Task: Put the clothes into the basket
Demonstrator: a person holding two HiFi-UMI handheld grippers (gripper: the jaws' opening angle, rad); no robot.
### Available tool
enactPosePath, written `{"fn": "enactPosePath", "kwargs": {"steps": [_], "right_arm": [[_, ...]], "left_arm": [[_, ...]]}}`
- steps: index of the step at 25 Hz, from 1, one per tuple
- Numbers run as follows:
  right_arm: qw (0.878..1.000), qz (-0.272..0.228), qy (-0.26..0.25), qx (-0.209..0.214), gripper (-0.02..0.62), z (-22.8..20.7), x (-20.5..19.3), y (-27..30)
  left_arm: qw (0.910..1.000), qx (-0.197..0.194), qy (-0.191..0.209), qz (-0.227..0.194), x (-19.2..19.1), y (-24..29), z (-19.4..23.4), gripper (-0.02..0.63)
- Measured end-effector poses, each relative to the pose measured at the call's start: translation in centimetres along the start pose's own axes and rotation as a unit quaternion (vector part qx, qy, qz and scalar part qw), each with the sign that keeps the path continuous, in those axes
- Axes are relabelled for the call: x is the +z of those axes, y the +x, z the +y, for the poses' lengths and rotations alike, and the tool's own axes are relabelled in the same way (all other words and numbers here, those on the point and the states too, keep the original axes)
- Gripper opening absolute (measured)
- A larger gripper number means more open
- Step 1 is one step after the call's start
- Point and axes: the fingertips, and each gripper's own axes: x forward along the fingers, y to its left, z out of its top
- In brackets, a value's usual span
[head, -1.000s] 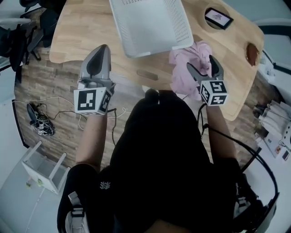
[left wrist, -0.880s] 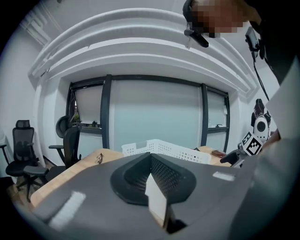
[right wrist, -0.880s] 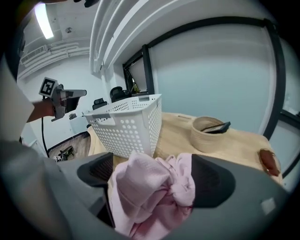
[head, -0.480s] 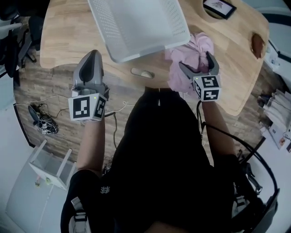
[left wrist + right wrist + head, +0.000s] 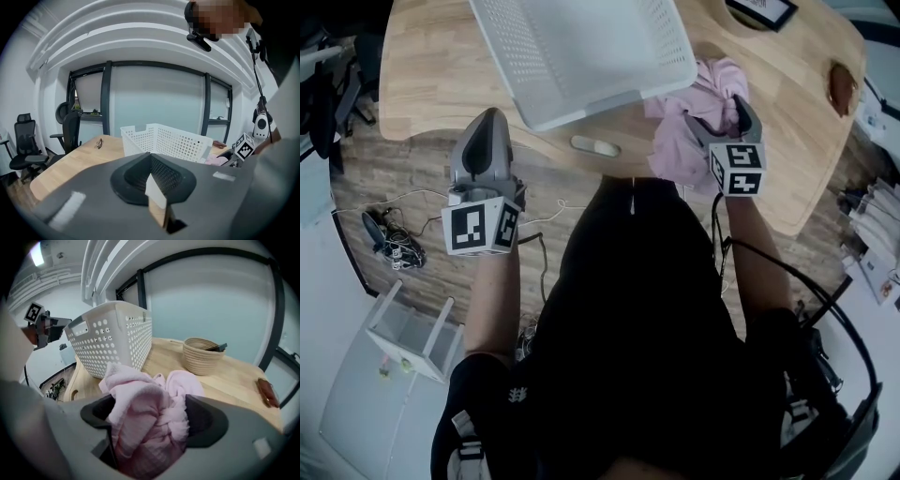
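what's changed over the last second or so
The right gripper kept over the pink cloth; its jaws spread wider and are now closing with the cloth between them. The left gripper stayed shut and empty; the basket and cloth lie as before.

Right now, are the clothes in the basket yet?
Not yet. The white basket looks empty, so nothing is done. In hand: the fingers of the right gripper are closing around the pink clothes, which lie on the table beside the basket. Left to do: lift them and drop them in.
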Motion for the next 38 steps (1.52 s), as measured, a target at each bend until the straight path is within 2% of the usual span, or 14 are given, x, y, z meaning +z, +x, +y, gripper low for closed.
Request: {"fn": "enactPosePath", "kwargs": {"steps": [2, 6, 10, 14, 24, 25, 26, 27, 31, 38], "right_arm": [[1.0, -0.011, 0.023, 0.007, 0.394, -0.4, 0.4, -0.5], [0.998, -0.035, 0.048, 0.02, 0.187, -0.7, 1.7, -1.9], [0.997, -0.046, 0.044, 0.032, 0.109, -0.1, 2.7, -3.2], [0.997, -0.057, 0.04, 0.029, 0.081, 0.1, 3.6, -4.8], [0.993, -0.11, 0.032, 0.005, 0.072, -0.3, 7.1, -10.2], [0.992, -0.119, 0.031, 0.002, 0.064, -0.4, 7.7, -10.8], [0.991, -0.127, 0.031, -0.002, 0.019, -0.6, 8.3, -11.4], [0.991, -0.132, 0.031, -0.005, 0.012, -0.8, 8.7, -11.8], [0.99, -0.139, 0.038, -0.008, 0.011, -1.5, 9.4, -13.3], [0.983, -0.18, 0.031, -0.023, 0.011, -2.8, 12.5, -16.9]], "left_arm": [[1.0, 0.001, 0.001, -0.002, 0.3, -0.1, 0.0, 0.006], [0.9999, 0.003, 0.0, -0.012, 1.4, -0.2, 0.1, 0.006], [0.9997, 0.002, 0.001, -0.026, 3.1, -0.5, -0.2, 0.006], [0.9991, -0.002, 0.002, -0.042, 4.8, -0.7, -0.4, 0.006], [0.996, -0.024, 0.016, -0.084, 8.3, -1.7, -1.6, 0.006], [0.9955, -0.026, 0.017, -0.089, 8.7, -1.9, -1.8, 0.006], [0.995, -0.026, 0.018, -0.095, 9.1, -2.1, -2.1, 0.006], [0.9945, -0.027, 0.018, -0.1, 9.5, -2.3, -2.3, 0.006], [0.9929, -0.032, 0.017, -0.114, 11.0, -3.1, -3.4, 0.006], [0.9903, -0.037, 0.02, -0.133, 13.6, -3.8, -4.4, 0.006]]}}
